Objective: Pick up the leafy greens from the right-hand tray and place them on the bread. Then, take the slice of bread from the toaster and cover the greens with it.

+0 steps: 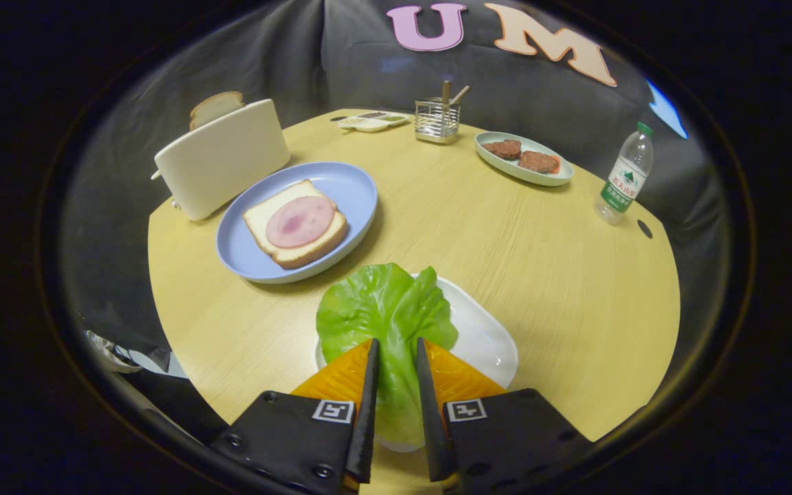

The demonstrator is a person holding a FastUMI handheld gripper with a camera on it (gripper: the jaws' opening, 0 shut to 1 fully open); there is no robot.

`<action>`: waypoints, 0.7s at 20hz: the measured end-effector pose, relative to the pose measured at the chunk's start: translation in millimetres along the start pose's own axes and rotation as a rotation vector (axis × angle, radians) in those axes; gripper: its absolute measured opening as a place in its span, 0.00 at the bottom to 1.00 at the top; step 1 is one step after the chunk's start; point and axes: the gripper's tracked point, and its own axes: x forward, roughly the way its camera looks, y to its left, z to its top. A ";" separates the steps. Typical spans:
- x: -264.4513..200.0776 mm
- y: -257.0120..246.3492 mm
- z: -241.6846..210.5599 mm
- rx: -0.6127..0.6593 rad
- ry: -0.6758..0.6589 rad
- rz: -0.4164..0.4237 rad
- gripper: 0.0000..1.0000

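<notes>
The fingers (396, 350) were pinching the lettuce leaf (382, 309) over the white tray (485, 337). It looked light, soft and easy to tear, best held at its thick middle rib. The bread (294, 232) sat at eleven o'clock.

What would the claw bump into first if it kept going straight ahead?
The claw already has the lettuce leaf between its fingers over the white tray. Straight beyond the leaf lies bare table, then probably the wire utensil holder, though depth is hard to judge.
</notes>
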 end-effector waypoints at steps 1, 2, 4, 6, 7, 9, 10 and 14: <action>-2.8 1.6 3.9 0.003 -0.008 -0.004 0.35; -6.5 3.2 8.1 0.006 -0.019 -0.010 0.35; -10.7 6.7 13.6 0.007 -0.029 -0.018 0.35; -8.1 5.4 8.2 0.008 -0.007 -0.038 0.35; -5.7 6.4 6.2 0.011 0.005 -0.035 0.35; 0.4 4.3 -0.2 0.009 0.020 -0.073 0.35; -1.0 -1.0 0.6 0.011 0.031 -0.084 0.24; -1.9 4.8 2.3 -0.020 0.035 -0.069 0.04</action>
